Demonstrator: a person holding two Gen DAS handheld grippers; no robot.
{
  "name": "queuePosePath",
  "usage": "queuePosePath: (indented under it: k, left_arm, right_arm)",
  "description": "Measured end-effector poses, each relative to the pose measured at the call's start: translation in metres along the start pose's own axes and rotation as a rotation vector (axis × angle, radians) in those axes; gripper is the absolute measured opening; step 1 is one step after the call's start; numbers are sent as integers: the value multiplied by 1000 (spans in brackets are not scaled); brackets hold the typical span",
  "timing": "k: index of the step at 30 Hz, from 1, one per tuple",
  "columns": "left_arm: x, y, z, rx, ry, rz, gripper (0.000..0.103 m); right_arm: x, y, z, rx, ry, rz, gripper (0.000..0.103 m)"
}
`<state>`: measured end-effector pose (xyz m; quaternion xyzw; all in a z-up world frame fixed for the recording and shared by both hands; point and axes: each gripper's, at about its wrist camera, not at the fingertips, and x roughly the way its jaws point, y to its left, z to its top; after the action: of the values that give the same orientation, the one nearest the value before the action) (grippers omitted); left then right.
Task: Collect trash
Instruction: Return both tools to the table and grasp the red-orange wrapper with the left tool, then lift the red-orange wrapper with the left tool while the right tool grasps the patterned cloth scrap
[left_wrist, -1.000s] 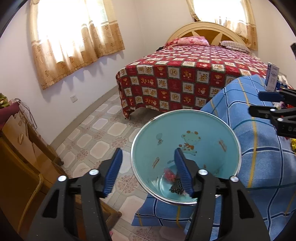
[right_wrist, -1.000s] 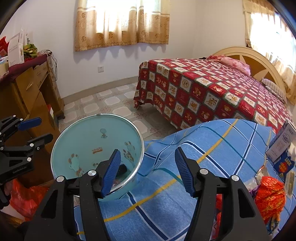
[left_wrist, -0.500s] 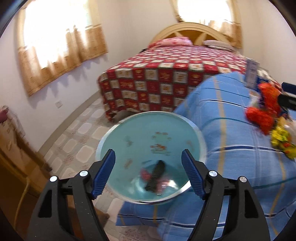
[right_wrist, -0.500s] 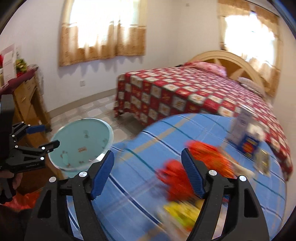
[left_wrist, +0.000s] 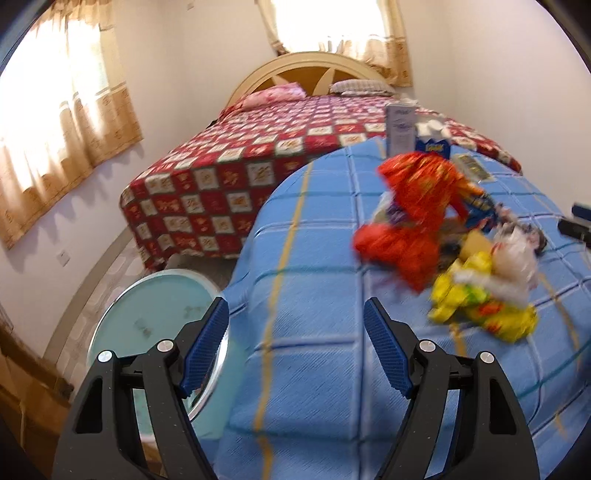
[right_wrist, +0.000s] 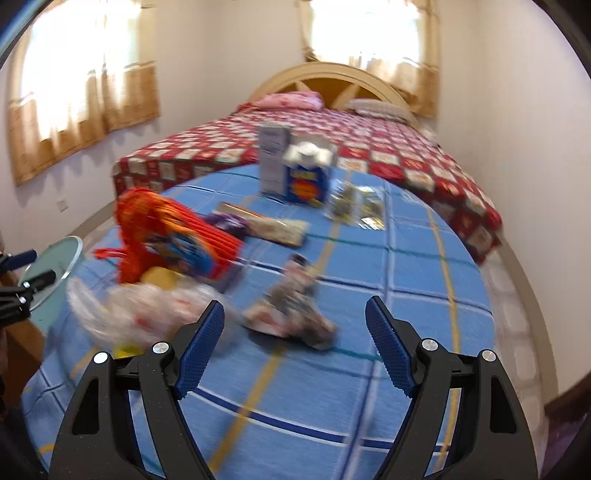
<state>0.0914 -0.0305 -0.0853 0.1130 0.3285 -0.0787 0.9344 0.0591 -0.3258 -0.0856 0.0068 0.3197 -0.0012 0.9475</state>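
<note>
We hold two claws over a table (right_wrist: 424, 258) draped in a blue checked cloth. The left claw (left_wrist: 295, 350) and the right claw (right_wrist: 293, 349) both stand apart and empty; their jaws have just been opening, with nothing between them.

The trash lies in a loose heap on the cloth: an orange bag (left_wrist: 413, 206), a yellow wrapper (left_wrist: 480, 302) and a clear bag (right_wrist: 147, 310) crowded together. A crumpled grey wrapper (right_wrist: 295, 306) lies apart from the heap, just ahead of the right claw. Two cartons (right_wrist: 291, 170) stand upright at the far edge. The teal bin (left_wrist: 155, 321) sits on the floor beside the table's left side, partly behind the left claw's finger.

Both views are blurred, so details are uncertain. We judge the step to be reaching for the next piece. To do it well, we should slow down, centre one light wrapper between the jaws, pinch its bulk rather than the cloth, and avoid dragging neighbouring pieces off the table.
</note>
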Motion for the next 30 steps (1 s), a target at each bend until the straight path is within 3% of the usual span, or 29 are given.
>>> queuePosePath:
  k: [7,16,17,18,19,20,25,30]
  left_arm:
    - [14,-39,34,13,-57,-81,74]
    - [57,-79,56,76,-32,-172,73]
    - [61,-79,57,76,-26,-177,62]
    - [64,-80,58,79,-15,-197,43]
    - [66,-80,59,82,-4,-220,34]
    - [69,-80,59,85,5,-230,16]
    - [60,-71,60,54,-10,-231,10]
    - [26,-45,71,-1,-95,-215,10]
  right_arm:
    - [13,-44,-11,92,10,-35,79]
    - [16,-44,-14,105,15,-22,82]
    - [16,-43,-14,106,16,-21,83]
    - [17,-43,-14,107,17,-19,83]
    - [17,-42,-14,107,18,-17,83]
    - [17,-42,-14,108,18,-16,84]
    - [19,-41,-14,116,18,-16,84]
    - [22,-36,-9,115,17,-13,84]
